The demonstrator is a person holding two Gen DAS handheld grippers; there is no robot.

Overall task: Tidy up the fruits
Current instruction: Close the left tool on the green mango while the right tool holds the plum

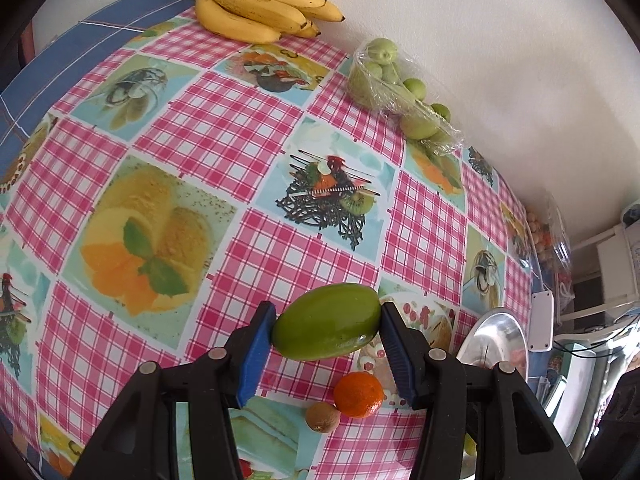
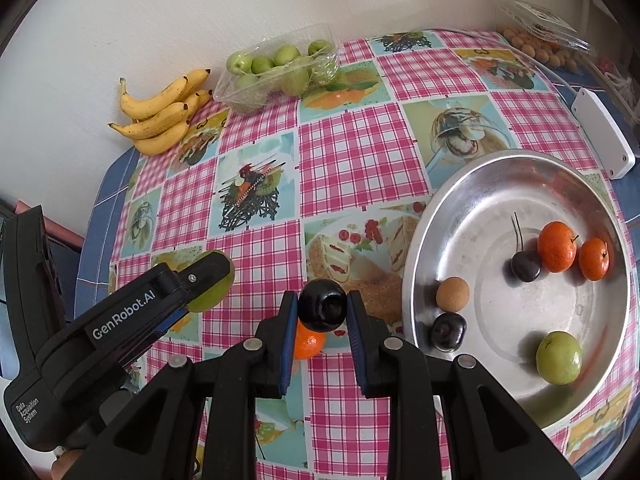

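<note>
Your metal bowl [image 2: 452, 216] sits on the right side of the checked tablecloth [image 2: 352, 152] and already holds two small oranges [image 2: 557, 245] side by side at its far right, a dark cherry [image 2: 526, 265] with its stem standing up just left of them, a round brown fruit [image 2: 452, 294] near the left wall with a second dark cherry [image 2: 449, 331] just below it, and a green apple-like fruit [image 2: 559, 357] at the near right. Against the wall, the clear plastic tray [image 2: 276, 70] is loosely covered in film and packed with small green fruits; some spill out at its right end in the left wrist view. A bunch of bananas [image 2: 160, 114] lies left of that tray, tips pointing toward it. In the far right corner another clear container [image 2: 540, 28] holds small tan round fruits. Your left gripper [image 1: 326, 330] is clamped on a green mango [image 1: 326, 322], pads pressing its two ends, so its long axis runs straight across between the fingers, tilted slightly up to the right; it is held above the cloth. Below it on the cloth lie an orange [image 1: 359, 395] and a small brown fruit [image 1: 322, 417], touching each other. Your right gripper [image 2: 322, 312] is closed narrowly on a dark plum-like fruit [image 2: 322, 309], its dimpled end facing the camera, held just left of the bowl rim, above the orange.
</note>
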